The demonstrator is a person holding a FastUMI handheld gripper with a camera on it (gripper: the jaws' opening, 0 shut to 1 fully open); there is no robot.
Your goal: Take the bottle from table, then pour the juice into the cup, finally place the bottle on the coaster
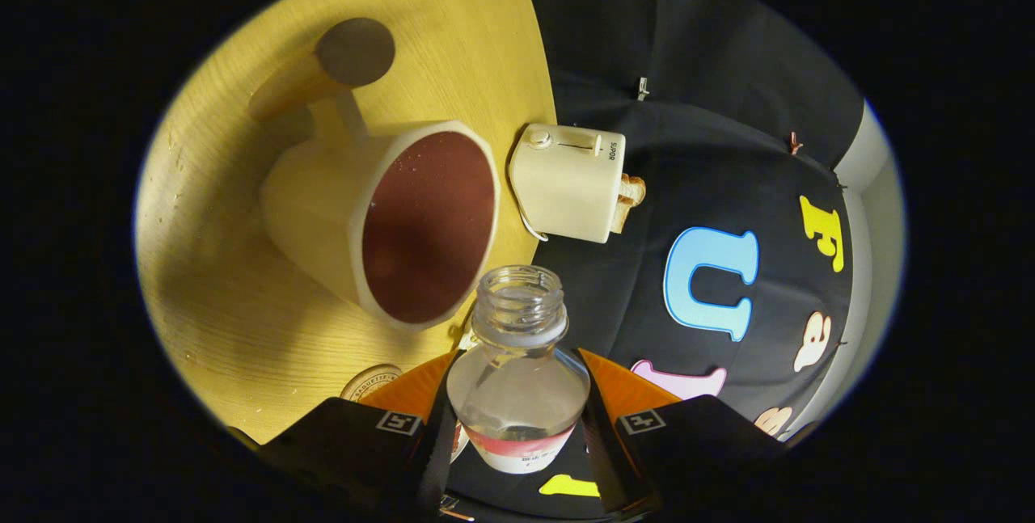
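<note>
Clearly the hand-held gripper (517,434) is clenched on the bottle (517,369), a finger pressing on each side of its clear body just above the red label band. The bottle's long axis runs straight ahead along the fingers, and its uncapped mouth points forward. The whole view is rolled over, so the wooden table (242,297) stands on edge beside the fingers, which suggests the bottle is tipped well off upright.

Just beyond the bottle's mouth and a little to one side sits the cup (380,224), its wide rim close to the neck but not touching it. Reddish-brown juice already lies inside the cup, and the bottle looks nearly empty, so the pour is probably finishing or done.

What remains is the coaster. A round disc (368,381) with printed lettering shows at the table's near edge, just beside one finger; it may be the coaster, though that is uncertain. A darker disc (356,52) lies well beyond the cup. A cream toaster (566,191) stands further off, by the cloth wall.
</note>
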